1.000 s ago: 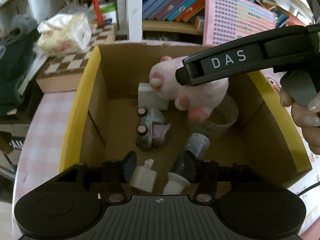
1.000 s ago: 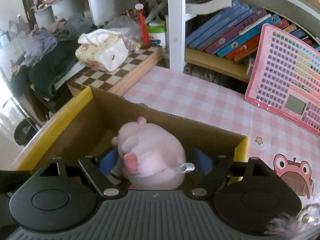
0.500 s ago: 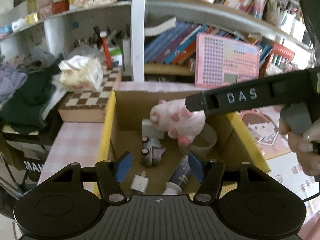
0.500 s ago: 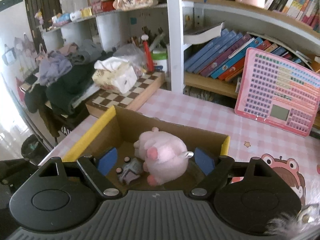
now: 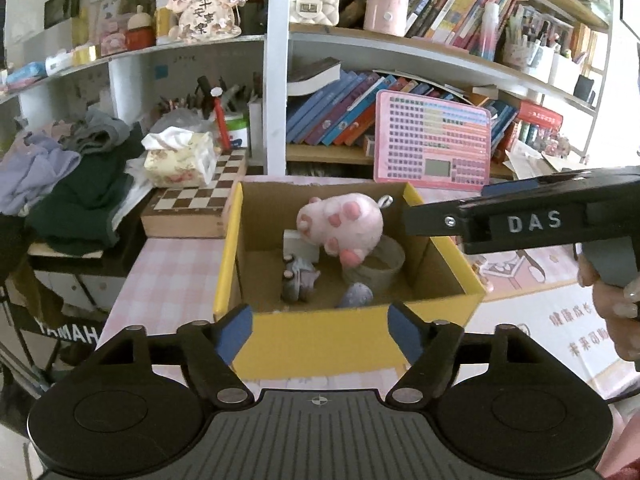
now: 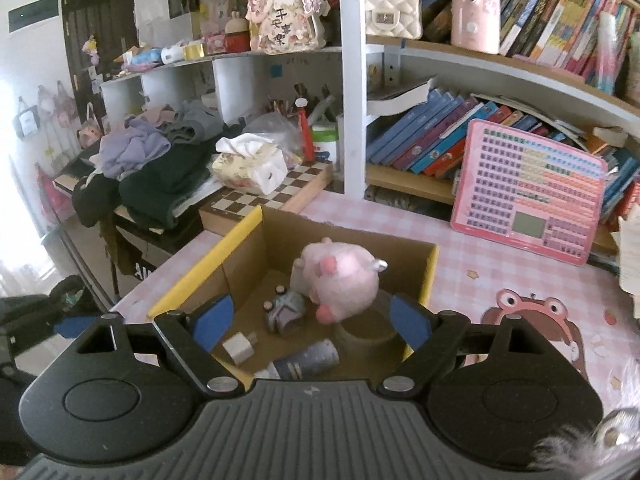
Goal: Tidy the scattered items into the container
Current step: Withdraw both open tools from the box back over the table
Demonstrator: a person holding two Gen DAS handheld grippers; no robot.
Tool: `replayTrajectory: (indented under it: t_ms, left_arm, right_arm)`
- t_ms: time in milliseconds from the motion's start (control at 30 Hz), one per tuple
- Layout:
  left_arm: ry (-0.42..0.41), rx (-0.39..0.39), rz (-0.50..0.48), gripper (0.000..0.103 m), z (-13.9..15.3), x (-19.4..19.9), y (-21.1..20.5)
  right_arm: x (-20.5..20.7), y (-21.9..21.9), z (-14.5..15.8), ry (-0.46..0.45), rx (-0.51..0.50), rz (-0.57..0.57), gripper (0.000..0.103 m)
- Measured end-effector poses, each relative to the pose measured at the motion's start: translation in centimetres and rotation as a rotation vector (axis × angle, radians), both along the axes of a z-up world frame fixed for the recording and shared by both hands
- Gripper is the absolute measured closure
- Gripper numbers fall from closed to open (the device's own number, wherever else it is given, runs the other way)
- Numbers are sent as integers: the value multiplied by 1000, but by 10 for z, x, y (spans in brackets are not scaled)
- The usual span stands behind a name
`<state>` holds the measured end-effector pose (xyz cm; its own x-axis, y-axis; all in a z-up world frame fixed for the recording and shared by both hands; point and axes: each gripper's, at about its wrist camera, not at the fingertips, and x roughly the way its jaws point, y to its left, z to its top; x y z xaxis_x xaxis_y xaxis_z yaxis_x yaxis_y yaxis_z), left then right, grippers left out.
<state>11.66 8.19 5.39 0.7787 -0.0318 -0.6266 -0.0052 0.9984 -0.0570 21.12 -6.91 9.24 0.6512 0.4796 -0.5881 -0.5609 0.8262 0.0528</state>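
A cardboard box (image 5: 348,344) with yellow outer sides stands on the pink checked tabletop (image 6: 452,256), near its left edge and just beside a chessboard (image 5: 192,204). Inside the box, a pink plush pig (image 5: 340,220) lies against the back wall, leaning on a roll of tape (image 5: 376,268) and a white block (image 5: 298,242). A small grey toy car (image 5: 296,278) sits mid-floor. Nearer the front wall, the right wrist view shows a white plug (image 6: 239,347) and a dark bottle (image 6: 308,362) lying on its side.

The left tongs (image 5: 320,330) have just been opening; they are spread, with nothing between the blue pads, in front of the box. The right tongs (image 6: 310,322) are also spread and empty, above the box's front right corner. A hand (image 5: 616,312) grips their handle at the right.
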Motion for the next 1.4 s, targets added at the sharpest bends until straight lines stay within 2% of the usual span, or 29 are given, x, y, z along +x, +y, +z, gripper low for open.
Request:
replayTrajectory:
  t_ms: [500, 633, 800, 1100, 1233, 1400]
  left_arm:
    - [59, -13, 7, 22, -23, -58, -6]
    - [67, -11, 10, 16, -26, -69, -8]
    - [78, 12, 24, 16, -33, -80, -10]
    - [140, 21, 29, 16, -49, -100, -11]
    - [161, 23, 23, 12, -53, -104, -11]
    - [196, 9, 27, 11, -60, -106, -9]
  right_arm:
    - [-78, -34, -36, 3, -71, -98, 16]
    - [-94, -38, -48, 19, -77, -133, 14]
    - [-117, -38, -63, 33, -105, -150, 14]
    - [-140, -26, -82, 111, -146, -121, 13]
    - [-145, -22, -87, 143, -164, -113, 13]
    - [-151, -26, -94, 183, -170, -127, 11]
